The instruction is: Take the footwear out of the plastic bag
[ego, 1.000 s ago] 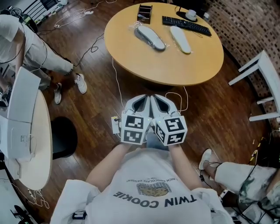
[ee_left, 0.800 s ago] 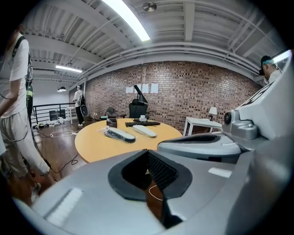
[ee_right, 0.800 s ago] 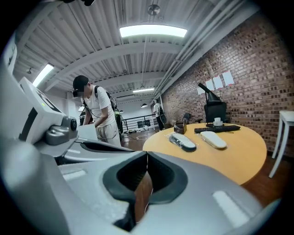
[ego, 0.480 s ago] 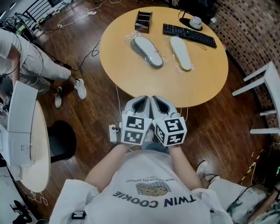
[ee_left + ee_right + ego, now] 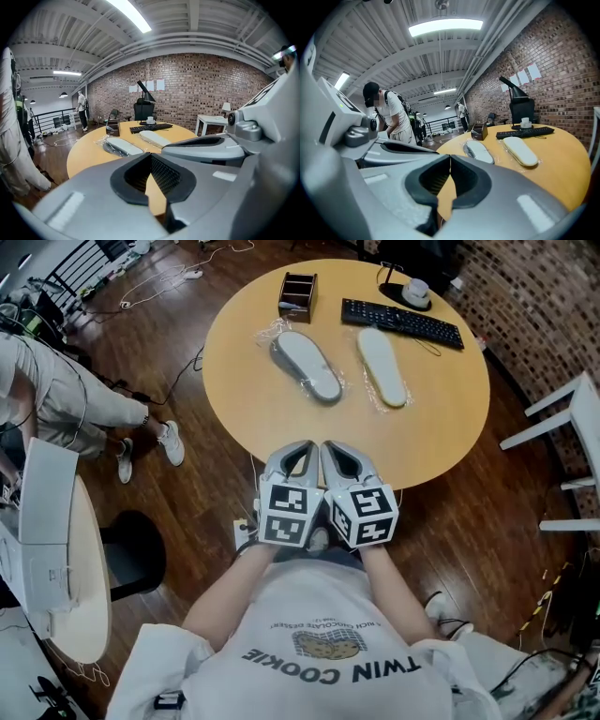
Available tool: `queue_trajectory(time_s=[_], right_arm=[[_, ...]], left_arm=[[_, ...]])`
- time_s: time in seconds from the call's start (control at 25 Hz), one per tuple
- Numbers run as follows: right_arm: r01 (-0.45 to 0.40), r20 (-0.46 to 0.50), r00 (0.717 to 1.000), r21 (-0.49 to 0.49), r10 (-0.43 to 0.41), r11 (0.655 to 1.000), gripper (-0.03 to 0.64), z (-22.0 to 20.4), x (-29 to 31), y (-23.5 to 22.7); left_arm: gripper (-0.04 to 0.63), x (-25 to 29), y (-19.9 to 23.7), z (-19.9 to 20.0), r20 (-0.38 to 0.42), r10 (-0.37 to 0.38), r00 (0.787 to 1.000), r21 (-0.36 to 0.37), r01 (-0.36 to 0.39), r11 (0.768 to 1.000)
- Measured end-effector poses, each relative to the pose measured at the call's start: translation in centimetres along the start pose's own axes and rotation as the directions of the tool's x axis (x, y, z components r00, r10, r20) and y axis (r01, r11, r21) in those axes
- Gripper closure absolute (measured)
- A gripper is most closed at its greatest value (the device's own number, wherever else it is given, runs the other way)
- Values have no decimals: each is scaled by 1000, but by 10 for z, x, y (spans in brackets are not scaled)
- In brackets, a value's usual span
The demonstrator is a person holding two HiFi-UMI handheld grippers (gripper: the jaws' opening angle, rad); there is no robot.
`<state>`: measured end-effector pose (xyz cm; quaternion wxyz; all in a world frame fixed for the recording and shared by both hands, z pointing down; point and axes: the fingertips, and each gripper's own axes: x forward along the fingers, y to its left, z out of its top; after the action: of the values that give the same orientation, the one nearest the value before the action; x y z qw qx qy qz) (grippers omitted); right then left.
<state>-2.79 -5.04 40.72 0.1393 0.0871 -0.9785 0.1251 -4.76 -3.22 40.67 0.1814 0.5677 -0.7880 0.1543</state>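
Seen from above, the left claw and right claw sit side by side at the near edge of the round table, well short of the left slipper and right slipper, each in a plastic bag mid-table, and each claw's own view shows its jaws closed tight on nothing.

Bare table lies open before the bagged footwear; keyboard and box behind.

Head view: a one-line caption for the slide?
Left gripper and right gripper, both shut, near a round table with two bagged slippers.
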Motion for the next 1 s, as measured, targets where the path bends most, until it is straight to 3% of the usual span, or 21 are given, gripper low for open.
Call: queue_trajectory(time_s=[0.32,0.6,0.84,1.0], right_arm=[[36,-14,999,17,-36,999,614,6,43,-29],[98,-52,994,69,-95,993,614,8,98,-45],[160,-90,985,104,-151,982,612,14,144,-53],[227,-108,972,176,-210,958,612,12,166,-63]], left_arm=[[589,46,24,10,2,-32,999,13,32,999],[589,93,64,16,-27,-104,994,61,106,993],[589,131,98,27,-58,-187,981,131,193,972],[589,152,110,27,-80,-272,959,175,283,943]])
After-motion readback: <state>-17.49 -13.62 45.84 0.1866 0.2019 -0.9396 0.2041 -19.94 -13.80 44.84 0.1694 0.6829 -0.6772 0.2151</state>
